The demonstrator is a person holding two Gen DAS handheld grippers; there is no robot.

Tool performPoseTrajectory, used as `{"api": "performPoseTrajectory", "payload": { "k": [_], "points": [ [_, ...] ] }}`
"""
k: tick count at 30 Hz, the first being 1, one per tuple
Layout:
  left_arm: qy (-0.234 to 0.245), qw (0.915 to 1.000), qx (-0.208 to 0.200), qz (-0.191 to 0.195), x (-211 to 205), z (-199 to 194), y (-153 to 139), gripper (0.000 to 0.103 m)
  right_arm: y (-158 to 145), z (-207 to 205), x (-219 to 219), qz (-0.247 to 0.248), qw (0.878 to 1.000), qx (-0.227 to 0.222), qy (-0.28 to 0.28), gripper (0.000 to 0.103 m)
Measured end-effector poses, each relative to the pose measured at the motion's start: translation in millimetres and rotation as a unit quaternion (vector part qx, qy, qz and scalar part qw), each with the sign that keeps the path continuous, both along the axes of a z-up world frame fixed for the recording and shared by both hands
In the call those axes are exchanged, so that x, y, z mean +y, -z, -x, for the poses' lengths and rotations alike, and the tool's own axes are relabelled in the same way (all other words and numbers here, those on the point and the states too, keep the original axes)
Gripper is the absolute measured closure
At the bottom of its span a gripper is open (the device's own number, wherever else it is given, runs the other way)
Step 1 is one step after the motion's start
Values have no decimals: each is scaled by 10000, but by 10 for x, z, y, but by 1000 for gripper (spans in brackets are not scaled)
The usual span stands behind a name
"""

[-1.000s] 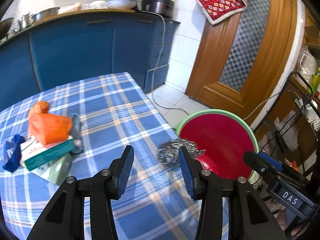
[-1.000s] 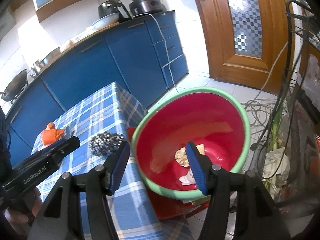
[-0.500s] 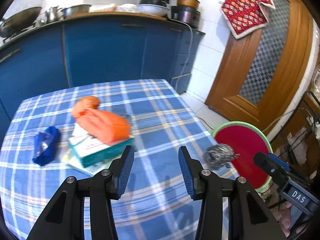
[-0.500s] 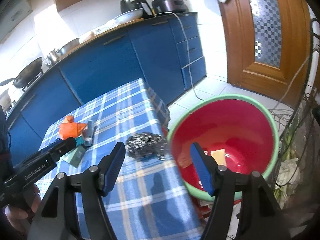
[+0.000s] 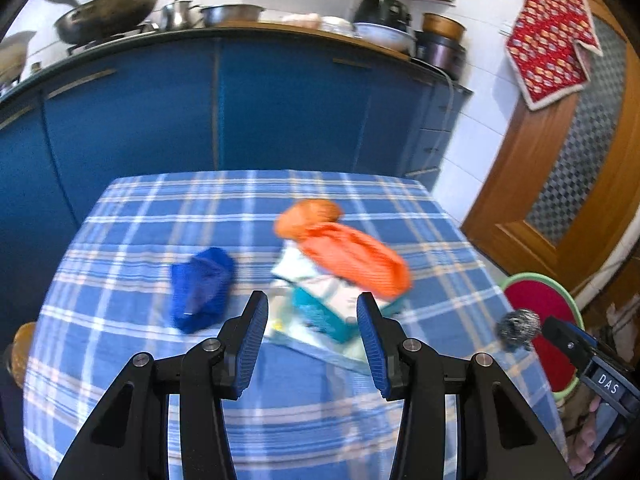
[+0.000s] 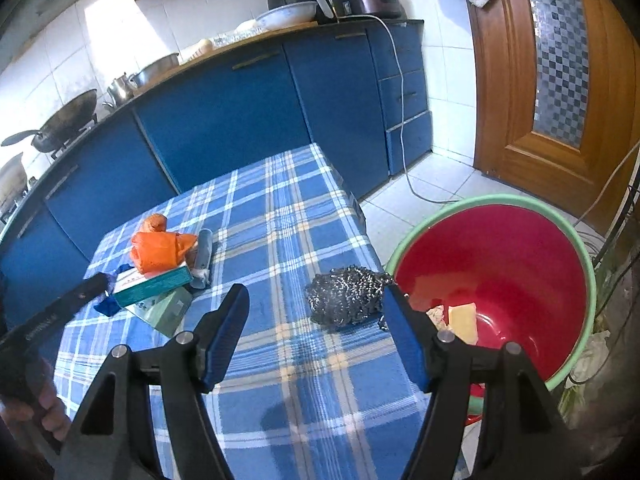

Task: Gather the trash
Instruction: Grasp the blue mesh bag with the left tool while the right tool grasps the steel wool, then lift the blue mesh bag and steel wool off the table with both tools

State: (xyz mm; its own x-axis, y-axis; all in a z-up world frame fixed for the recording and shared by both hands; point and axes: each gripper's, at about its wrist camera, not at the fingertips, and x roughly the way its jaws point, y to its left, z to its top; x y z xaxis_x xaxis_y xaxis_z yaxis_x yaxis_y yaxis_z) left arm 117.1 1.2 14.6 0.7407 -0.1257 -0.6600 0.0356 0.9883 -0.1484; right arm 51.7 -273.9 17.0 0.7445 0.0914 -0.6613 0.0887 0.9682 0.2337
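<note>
On the blue checked tablecloth (image 5: 132,240) lies a pile: an orange bag (image 5: 344,248) on a teal and white box (image 5: 328,312), with a crumpled blue wrapper (image 5: 202,288) to its left. My left gripper (image 5: 312,300) hovers open just short of the box, nothing between its fingers. A steel wool ball (image 6: 346,300) sits near the table's right edge, just ahead of my open right gripper (image 6: 315,292) and apart from its pads. Beside the table stands a red basin with a green rim (image 6: 576,240) holding a yellow scrap (image 6: 464,320).
Blue kitchen cabinets (image 6: 224,120) run behind the table, with pots and a wok on the counter. A wooden door (image 6: 560,80) is at the right, and a white cable (image 6: 404,160) trails on the tiled floor. A grey tube (image 6: 204,252) lies by the box.
The left view swung left from the basin and steel wool to the pile in the table's middle. The right gripper drew back from over the basin to the table edge and its jaws widened.
</note>
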Motion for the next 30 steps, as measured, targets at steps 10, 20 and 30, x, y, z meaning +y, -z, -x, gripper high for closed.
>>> {"api": "performPoseTrajectory", "payload": {
  "k": [10,20,30],
  "points": [
    [-666,9974,258,-75,523,-190,214,48,208,-213,-40,207,9992,281,187,31],
    [-882,9943,584,-153,692,-471,490,42,364,-391,-10,213,9984,495,143,31],
    [-838,9934,779,101,753,-657,679,43,463,-484,-9,215,9977,630,147,38]
  ]
}}
